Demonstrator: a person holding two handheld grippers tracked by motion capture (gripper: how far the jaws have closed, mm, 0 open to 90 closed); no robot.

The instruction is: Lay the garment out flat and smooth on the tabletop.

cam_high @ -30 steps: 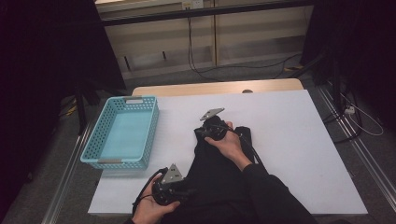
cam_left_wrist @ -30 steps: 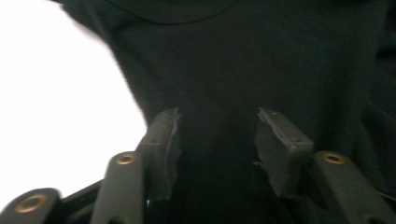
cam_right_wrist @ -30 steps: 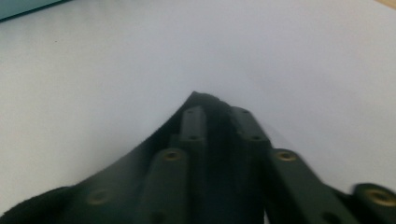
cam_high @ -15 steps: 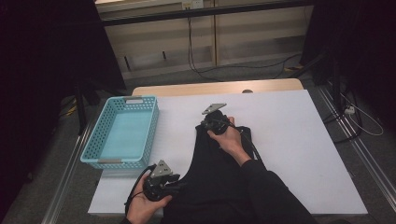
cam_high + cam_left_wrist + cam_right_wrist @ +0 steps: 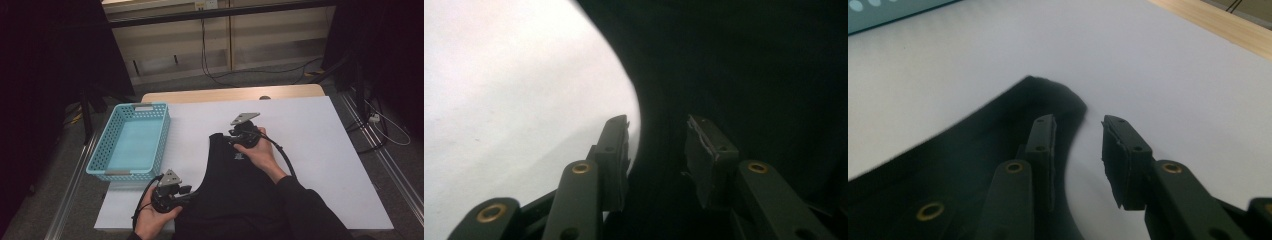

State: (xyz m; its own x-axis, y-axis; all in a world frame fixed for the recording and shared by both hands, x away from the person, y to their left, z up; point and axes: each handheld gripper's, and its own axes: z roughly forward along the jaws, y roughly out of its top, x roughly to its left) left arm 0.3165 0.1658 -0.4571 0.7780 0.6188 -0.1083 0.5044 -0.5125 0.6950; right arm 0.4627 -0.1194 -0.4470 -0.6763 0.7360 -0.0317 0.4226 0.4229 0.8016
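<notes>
On the white desk (image 5: 320, 150), both grippers' fingers stand apart, gripping nothing, having just moved: left gripper (image 5: 658, 150) closing astride the black vest (image 5: 235, 195) edge, right gripper (image 5: 1078, 131) opening. Risk: a shallow bite lets fabric slip.

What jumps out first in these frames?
The black sleeveless garment spread flat on the white table, at its near middle. A hand-held gripper works each end: the right gripper over a shoulder strap at the far edge, the left gripper at the curved near-left edge, both with a gap showing between the jaws. A turquoise basket sits at the table's left edge.
</notes>
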